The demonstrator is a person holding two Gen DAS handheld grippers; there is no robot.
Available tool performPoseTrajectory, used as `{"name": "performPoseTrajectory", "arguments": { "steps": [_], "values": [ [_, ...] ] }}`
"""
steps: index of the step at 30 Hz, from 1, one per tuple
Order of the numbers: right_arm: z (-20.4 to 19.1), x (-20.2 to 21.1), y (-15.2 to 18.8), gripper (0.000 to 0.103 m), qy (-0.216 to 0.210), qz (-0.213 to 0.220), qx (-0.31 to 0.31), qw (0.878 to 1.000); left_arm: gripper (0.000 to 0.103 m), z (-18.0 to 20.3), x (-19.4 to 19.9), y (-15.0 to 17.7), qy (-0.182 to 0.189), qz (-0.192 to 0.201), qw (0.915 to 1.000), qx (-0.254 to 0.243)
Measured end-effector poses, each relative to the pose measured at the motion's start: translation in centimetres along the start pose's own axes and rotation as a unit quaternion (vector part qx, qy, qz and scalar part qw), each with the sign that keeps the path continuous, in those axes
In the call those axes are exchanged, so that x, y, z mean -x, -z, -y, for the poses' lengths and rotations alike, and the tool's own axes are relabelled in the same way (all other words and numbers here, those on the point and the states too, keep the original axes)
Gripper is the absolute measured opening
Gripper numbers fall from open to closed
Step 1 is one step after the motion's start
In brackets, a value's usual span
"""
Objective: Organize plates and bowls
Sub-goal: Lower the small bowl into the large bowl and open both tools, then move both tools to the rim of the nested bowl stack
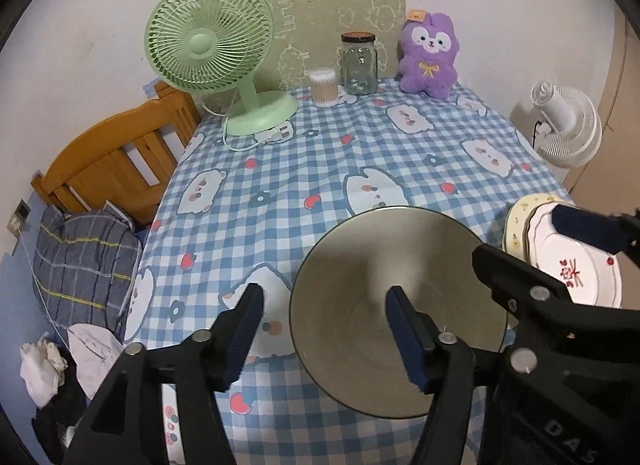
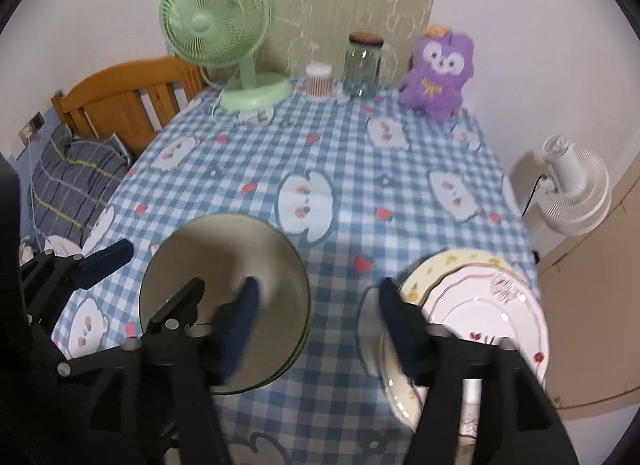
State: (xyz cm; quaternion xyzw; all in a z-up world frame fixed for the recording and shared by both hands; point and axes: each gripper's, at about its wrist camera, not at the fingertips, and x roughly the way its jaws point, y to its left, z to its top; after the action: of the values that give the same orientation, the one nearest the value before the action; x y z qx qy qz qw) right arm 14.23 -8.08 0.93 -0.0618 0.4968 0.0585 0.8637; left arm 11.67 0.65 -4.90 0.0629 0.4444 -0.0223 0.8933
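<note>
A grey-green bowl (image 1: 360,265) (image 2: 224,257) stands on the checked tablecloth near the front edge; doubled rim lines at its lower right suggest another bowl under it. My left gripper (image 1: 324,337) is open, one finger inside the bowl and the other outside its left rim, with the pads clear of it. To the right lies a stack of plates (image 1: 592,265) (image 2: 480,305), a white plate with red marks on a cream flowered one. My right gripper (image 2: 318,321) is open and empty between bowl and plates, its right finger at the stack's left edge.
Along the far wall stand a green fan (image 1: 212,49), a cotton-swab tub (image 1: 323,87), a glass jar (image 1: 359,65) and a purple plush toy (image 1: 430,57). A wooden bed frame (image 1: 120,157) with bedding is left of the table. A white fan (image 2: 572,193) stands to the right.
</note>
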Motion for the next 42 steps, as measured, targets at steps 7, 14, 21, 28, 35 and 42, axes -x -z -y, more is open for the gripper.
{"name": "performPoseTrajectory", "arguments": {
  "steps": [7,14,21,28,35,42],
  "values": [
    [0.5,1.0,0.4,0.076,-0.011,0.008,-0.006,1.0,0.084,-0.3,1.3,0.7,0.001,0.026,0.9996,-0.004],
    [1.6,1.5,2.2,0.076,-0.046,0.01,-0.021,0.999,0.084,-1.7,2.0,2.0,0.003,0.033,0.9994,0.012],
    [3.2,1.1,3.5,0.076,-0.059,-0.002,-0.04,0.997,0.085,-2.9,3.0,3.2,-0.009,0.042,0.9989,0.017],
    [4.1,0.0,4.0,0.076,-0.066,-0.011,-0.057,0.996,0.085,-3.9,1.3,3.5,-0.002,0.016,0.9995,0.028],
    [3.4,-1.3,3.8,0.076,-0.06,-0.004,-0.048,0.997,0.083,-3.2,-0.8,3.2,0.012,0.006,0.9996,0.026],
    [3.5,-3.1,3.2,0.076,-0.076,-0.012,-0.063,0.995,0.07,-2.8,-2.9,2.9,0.029,-0.007,0.9991,0.029]
  ]
}}
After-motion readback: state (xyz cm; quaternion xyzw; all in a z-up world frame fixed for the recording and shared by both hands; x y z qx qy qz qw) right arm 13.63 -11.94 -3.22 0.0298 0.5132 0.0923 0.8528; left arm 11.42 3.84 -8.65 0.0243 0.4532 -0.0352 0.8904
